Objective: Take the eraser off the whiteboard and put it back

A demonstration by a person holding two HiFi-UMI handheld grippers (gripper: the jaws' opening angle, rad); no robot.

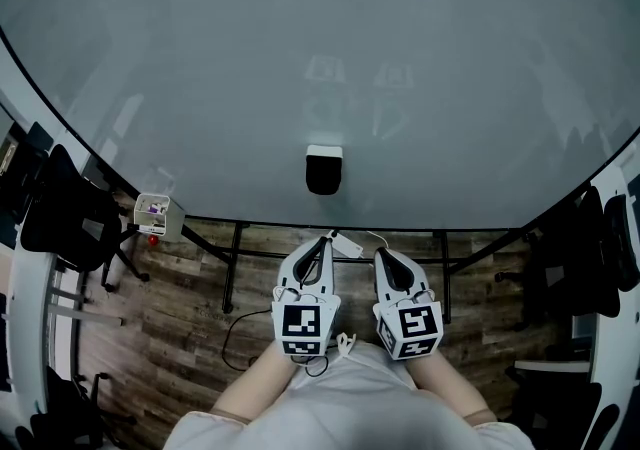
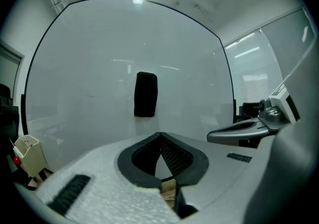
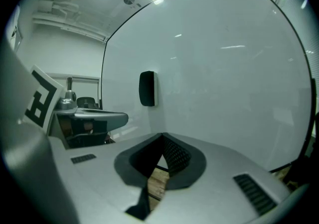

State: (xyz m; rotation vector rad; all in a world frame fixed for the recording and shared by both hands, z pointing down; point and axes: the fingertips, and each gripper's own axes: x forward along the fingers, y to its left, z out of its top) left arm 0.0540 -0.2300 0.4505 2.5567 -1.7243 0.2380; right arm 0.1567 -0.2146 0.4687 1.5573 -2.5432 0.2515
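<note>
Head view: see eraser (image 1: 323, 170) on whiteboard (image 1: 200, 68), ahead of both jaws, well apart. Find left gripper (image 1: 322, 240) and right gripper (image 1: 386, 254) clenched, grasping nothing. Cannot tell whether unstarted or already finished.

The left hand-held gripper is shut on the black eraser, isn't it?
Not quite. The left hand-held gripper is shut, but on nothing. The left gripper view shows the eraser sticking to the whiteboard, ahead of the closed jaws and apart from them.

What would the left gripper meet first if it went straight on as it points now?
Probably the black eraser on the whiteboard; nothing shows in between, though depth is unclear.
</note>
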